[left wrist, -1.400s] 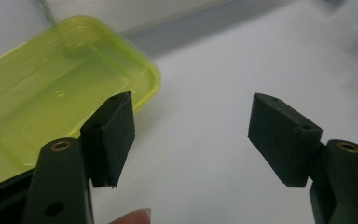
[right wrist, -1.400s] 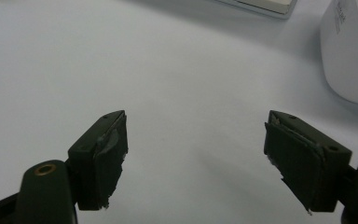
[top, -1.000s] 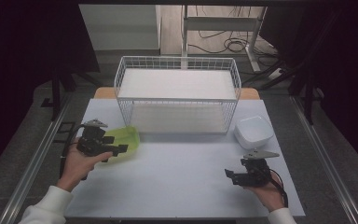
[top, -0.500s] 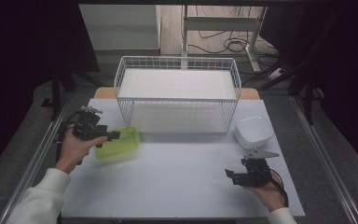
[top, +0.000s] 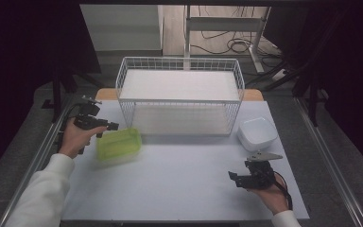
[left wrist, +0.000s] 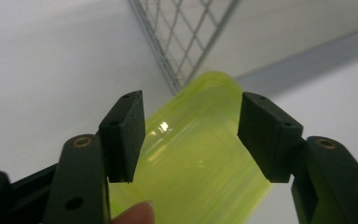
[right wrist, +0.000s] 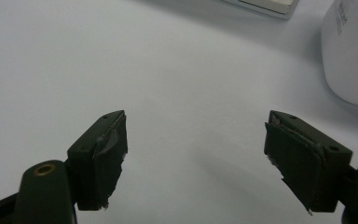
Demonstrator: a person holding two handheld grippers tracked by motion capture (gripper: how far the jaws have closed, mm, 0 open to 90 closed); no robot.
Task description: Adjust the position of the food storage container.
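High view. Green tub: on the white table, at 7 o'clock from the wire basket and near its front left corner. Left gripper: at 9 o'clock of the tub, jaws pointing at its near-left edge; contact is hard to judge from here. White bowl: at 3 o'clock, by the basket's front right corner. Right gripper: at 5 o'clock on the table, well apart from the tub, bowl at its 12 o'clock.

Left gripper view. Jaws have just been closing and stand apart; the tub lies beyond and between them, pads not pressing it. Basket mesh at 12 o'clock.

Right gripper view. Jaws wide, released, bare table between; bowl at 2 o'clock.
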